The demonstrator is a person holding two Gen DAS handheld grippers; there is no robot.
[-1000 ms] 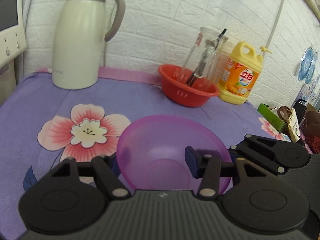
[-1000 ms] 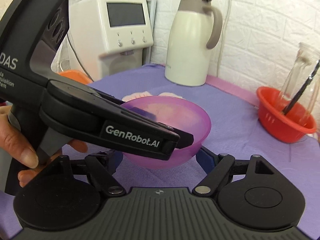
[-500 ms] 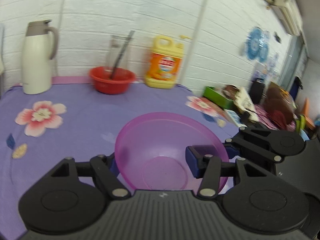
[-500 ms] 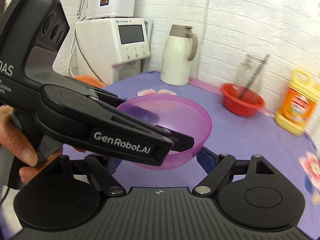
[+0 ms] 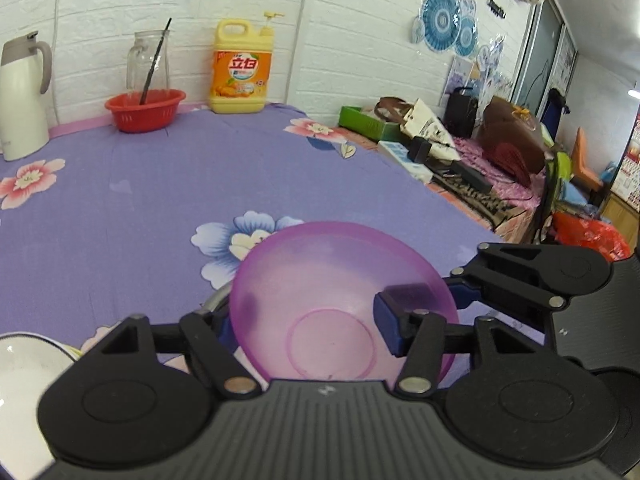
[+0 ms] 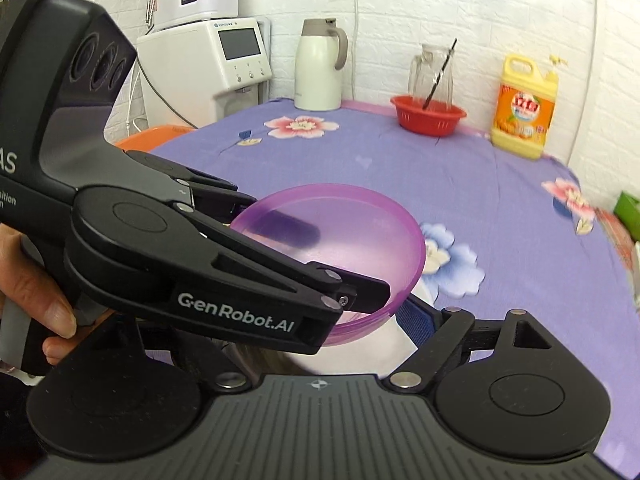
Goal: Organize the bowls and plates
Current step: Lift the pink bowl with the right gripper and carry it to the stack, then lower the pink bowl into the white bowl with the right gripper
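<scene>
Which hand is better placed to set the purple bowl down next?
Right, probably. The left gripper has its jaws opening with the purple bowl wall between them, so its hold is easing. The right gripper has its visible finger pad apparently against the bowl's outer wall.

The near bowl [image 5: 320, 280] was translucent purple, on a violet tablecloth [image 5: 160, 168] patterned with pink and blue flowers. Far off stood a red basket [image 5: 145, 110], yellow-orange detergent bottle [image 5: 242, 72] and cream jug [image 5: 22, 92].

Black tongs [image 6: 360, 300], "GenRobot.AI" lettering
</scene>
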